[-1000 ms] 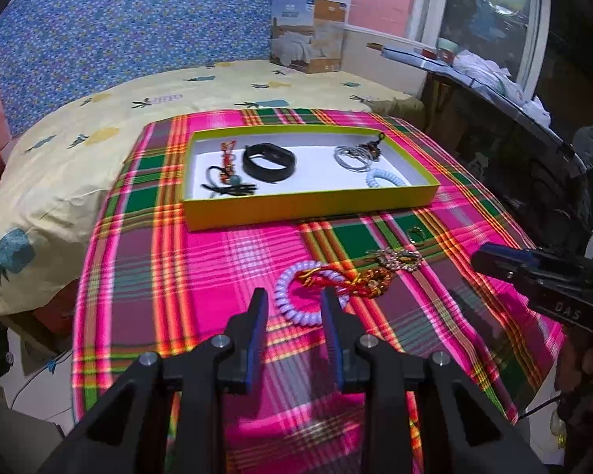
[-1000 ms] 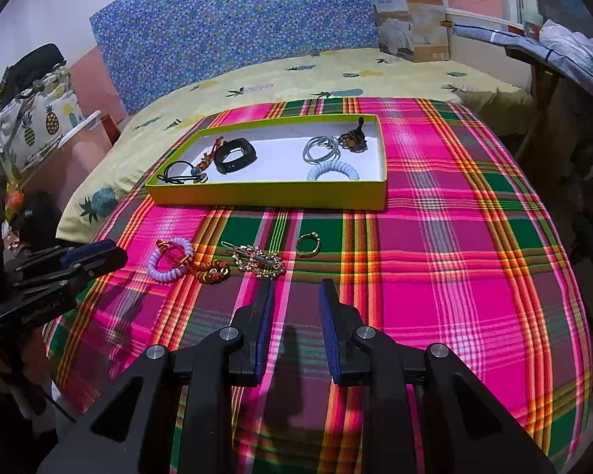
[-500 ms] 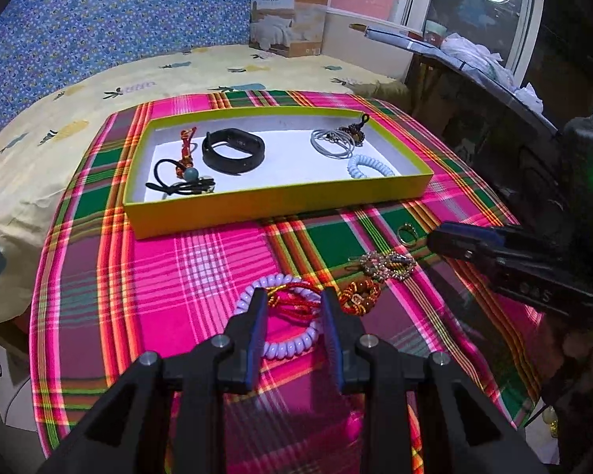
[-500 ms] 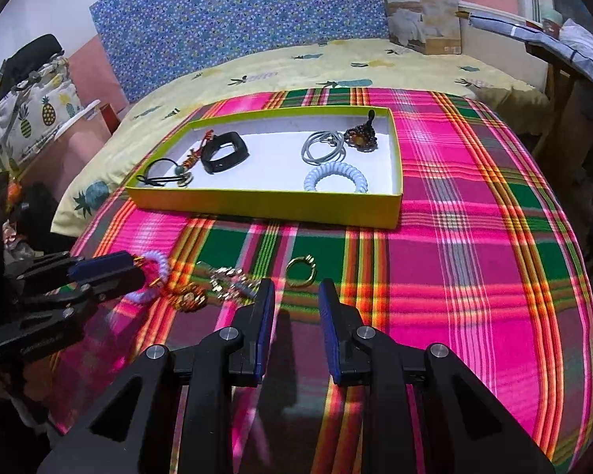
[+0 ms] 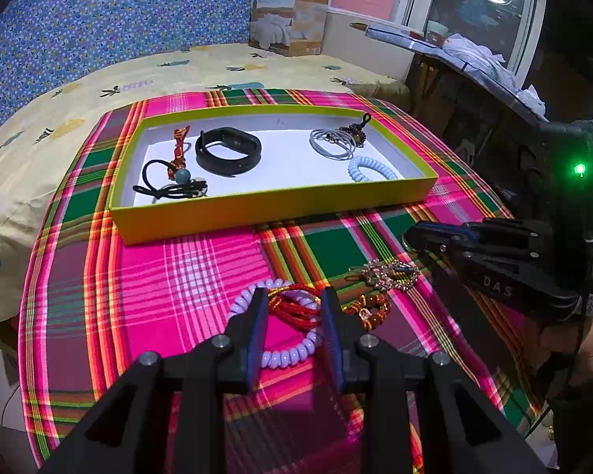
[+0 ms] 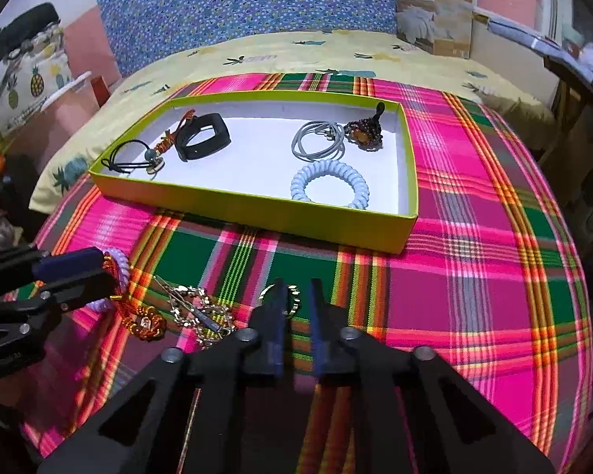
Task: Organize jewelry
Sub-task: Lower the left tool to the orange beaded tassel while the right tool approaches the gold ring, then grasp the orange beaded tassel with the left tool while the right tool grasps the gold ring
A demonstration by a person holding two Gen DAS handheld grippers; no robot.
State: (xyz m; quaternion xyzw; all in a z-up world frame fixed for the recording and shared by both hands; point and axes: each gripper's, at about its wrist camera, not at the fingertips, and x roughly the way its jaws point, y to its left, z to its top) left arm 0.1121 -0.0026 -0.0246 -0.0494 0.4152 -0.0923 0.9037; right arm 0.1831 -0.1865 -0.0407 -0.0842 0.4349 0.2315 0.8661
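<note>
1. The left tool [image 5: 294, 292] stands half spread. Its jaws have just been closing around the red cord bracelet [image 5: 292, 308], which lies between them on top of the lilac spiral tie [image 5: 292, 355]. It cannot be told whether the pads are biting yet.
2. The right tool [image 6: 297, 282] is pressed nearly together. It appears to pinch the right arc of the gold ring [image 6: 293, 301], with its left finger over the ring's centre.
3. All loose pieces lie on the plaid cloth [image 5: 201, 272] over the desk, in front of the yellow box [image 5: 272, 213]. The box already holds several pieces, among them a pale blue spiral tie [image 6: 328, 185].
4. Risk: the red cord looks looped through or over the lilac tie. A lift would likely carry both, and the tie could drop partway to the box.
5. Risk: the brown bead bracelet [image 6: 144, 322] lies just beside the red cord and may be caught in it. The gold chain [image 6: 201, 312] sits close by too. A pull on one piece could drag its neighbours across the cloth.
6. Risk: the ring is thin, hard and smooth. A grip on one arc alone could let it swivel or squirt out, and it could roll off the desk edge.
7. Risk: the pads could nip the cloth along with the ring. Lifting would then tug the cloth and shift the box.
8. Risk: the two tools work near each other. Lifting at the same time could knock them together over the chain.
</note>
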